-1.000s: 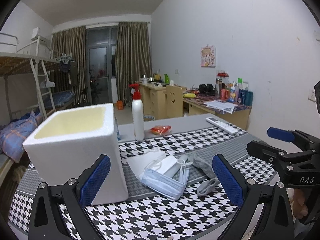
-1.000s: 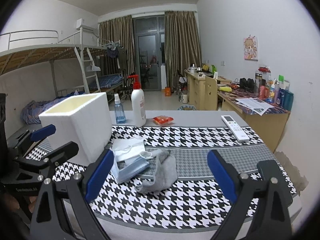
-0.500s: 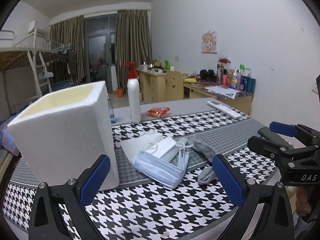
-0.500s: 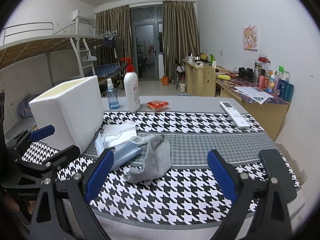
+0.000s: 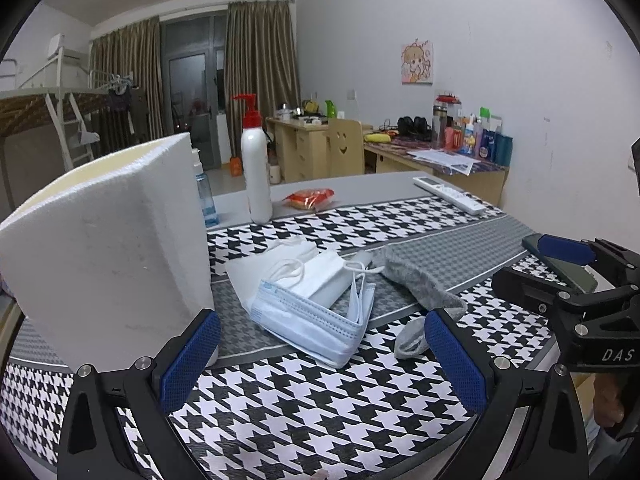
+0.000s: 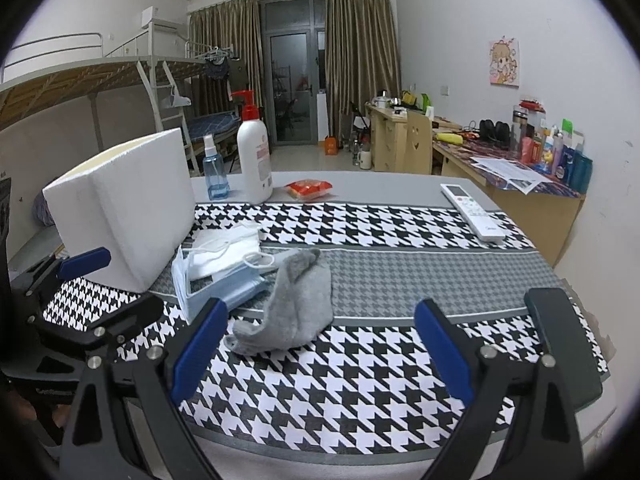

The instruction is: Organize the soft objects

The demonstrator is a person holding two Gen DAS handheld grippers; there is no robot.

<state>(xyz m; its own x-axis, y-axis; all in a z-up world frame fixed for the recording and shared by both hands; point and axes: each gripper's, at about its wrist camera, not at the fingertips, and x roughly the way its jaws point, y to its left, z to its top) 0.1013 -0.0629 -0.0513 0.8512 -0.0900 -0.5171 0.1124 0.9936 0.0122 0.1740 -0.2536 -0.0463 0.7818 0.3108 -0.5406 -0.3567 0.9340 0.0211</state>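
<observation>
A stack of blue and white face masks (image 5: 316,300) lies on the houndstooth tablecloth (image 5: 320,392) next to a white foam box (image 5: 108,248). A grey sock (image 5: 420,284) lies just right of the masks. My left gripper (image 5: 320,360) is open and empty, low over the cloth just short of the masks. In the right wrist view the masks (image 6: 224,272), the sock (image 6: 296,304) and the box (image 6: 128,208) show too. My right gripper (image 6: 320,344) is open and empty, just short of the sock.
A white pump bottle (image 6: 254,160), a blue spray bottle (image 6: 216,172) and an orange snack packet (image 6: 309,189) stand behind the cloth. A white remote (image 6: 472,210) lies at the far right. Each gripper shows in the other's view, the right (image 5: 568,280) and the left (image 6: 80,280).
Both grippers have moved lower and forward toward the table; the masks, sock and box now look larger and nearer. Nothing on the table has moved.
</observation>
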